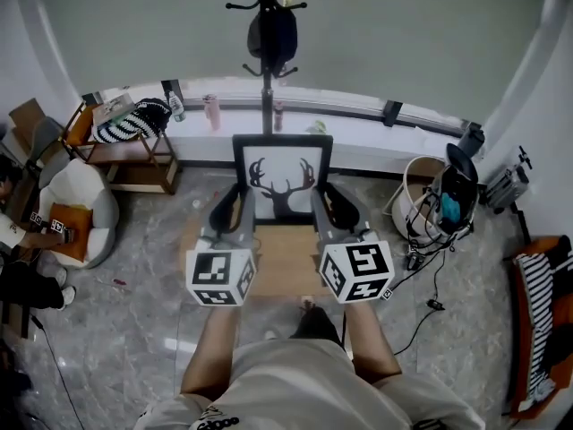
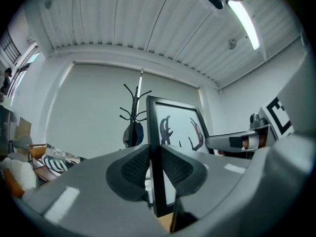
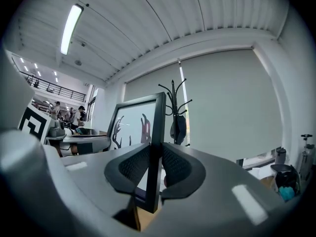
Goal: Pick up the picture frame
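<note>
Now I hold the deer picture frame point(image 1: 283, 182) upright, left tool point(image 1: 233, 208) pinching its left edge and right tool point(image 1: 333, 206) pinching its right edge, over the wooden bench point(image 1: 282, 267).

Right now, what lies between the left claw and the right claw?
The frame spans it in the head view; the left claw and right claw each grip one side edge.

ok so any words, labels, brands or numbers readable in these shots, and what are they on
No legible words, brands or numbers in any view.
Black-framed picture: black deer-antler silhouette only, no text.
White cubes on the left gripper and right gripper: black square marker patterns, not letters.
Dark print on the person's pale shirt: cut off, too blurred to read.
</note>
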### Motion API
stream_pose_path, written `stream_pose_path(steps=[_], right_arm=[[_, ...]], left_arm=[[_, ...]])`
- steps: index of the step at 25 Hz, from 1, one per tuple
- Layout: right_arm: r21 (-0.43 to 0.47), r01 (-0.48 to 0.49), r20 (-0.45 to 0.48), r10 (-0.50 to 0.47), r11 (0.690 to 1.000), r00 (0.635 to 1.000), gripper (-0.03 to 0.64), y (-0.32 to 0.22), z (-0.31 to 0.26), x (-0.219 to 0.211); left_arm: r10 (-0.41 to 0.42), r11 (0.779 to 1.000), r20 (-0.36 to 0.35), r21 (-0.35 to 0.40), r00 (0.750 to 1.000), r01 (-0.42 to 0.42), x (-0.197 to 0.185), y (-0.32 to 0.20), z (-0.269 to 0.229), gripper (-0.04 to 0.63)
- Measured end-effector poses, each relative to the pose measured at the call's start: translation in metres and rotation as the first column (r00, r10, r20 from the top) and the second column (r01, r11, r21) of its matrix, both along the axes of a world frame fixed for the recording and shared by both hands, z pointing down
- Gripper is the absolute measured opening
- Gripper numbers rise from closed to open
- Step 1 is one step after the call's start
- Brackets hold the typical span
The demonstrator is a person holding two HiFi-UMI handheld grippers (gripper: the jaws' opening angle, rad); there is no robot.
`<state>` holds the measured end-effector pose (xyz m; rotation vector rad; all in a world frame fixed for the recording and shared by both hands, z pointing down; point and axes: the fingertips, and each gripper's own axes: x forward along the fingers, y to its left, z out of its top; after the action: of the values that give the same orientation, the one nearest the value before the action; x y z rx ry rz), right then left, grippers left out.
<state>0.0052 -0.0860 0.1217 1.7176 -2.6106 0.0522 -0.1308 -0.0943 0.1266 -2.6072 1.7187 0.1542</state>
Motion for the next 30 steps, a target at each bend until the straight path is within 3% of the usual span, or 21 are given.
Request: stream_pose_path(steps=[14, 30], right_arm=[[0.096, -0.002, 0.019, 0.000, 0.995, 1.000, 0.077, 0.024, -0.033, 0.000], [0.094, -0.005, 0.003, 0.005, 0.996, 1.000, 0.077, 0.023, -0.032, 0.000]], left_arm=[[0.004, 0.994, 0.036, 0.105, 0.999, -0.008, 0.000, 0.025, -0.038, 0.078], [0.013, 0.995, 0.022, 0.095, 1.000, -0.015, 0.000, 0.023, -0.035, 0.080]])
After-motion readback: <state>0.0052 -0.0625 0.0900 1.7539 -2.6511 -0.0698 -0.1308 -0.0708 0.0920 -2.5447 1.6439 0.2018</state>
